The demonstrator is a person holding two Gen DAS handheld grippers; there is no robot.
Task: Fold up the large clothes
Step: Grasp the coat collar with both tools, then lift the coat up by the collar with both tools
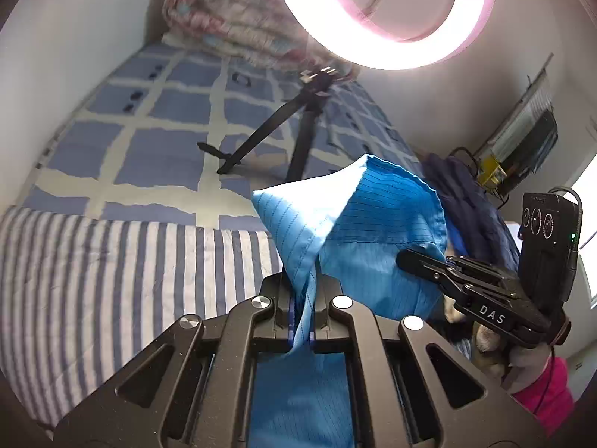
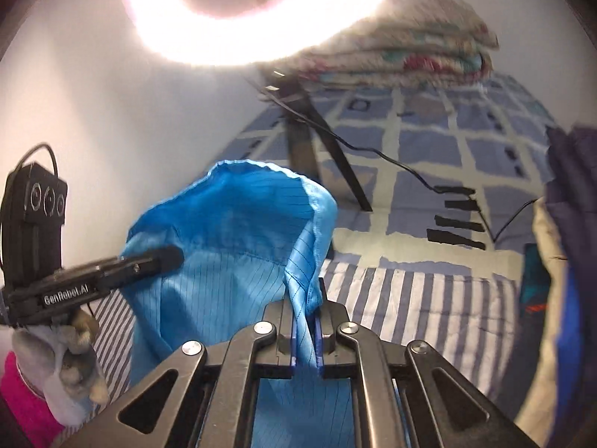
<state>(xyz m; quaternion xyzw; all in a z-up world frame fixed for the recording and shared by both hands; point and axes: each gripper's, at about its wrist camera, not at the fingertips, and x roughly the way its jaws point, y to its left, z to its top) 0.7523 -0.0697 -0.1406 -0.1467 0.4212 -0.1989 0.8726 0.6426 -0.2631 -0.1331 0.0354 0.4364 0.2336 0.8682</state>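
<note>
Where ring light [image 1: 384, 15] glows, checked bedspread [image 1: 149, 142], white wall [image 2: 112, 112]

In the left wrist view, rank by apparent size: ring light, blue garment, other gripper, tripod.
1. Blue garment, enlarged by nearness
2. Ring light, partly cut off by the frame
3. Right gripper and tripod: look alike; differing distances make ranking unsure

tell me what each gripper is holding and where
Both hold the blue pinstriped garment: the left gripper and the right gripper each pinch a bunched fold near its hemmed edge.
</note>
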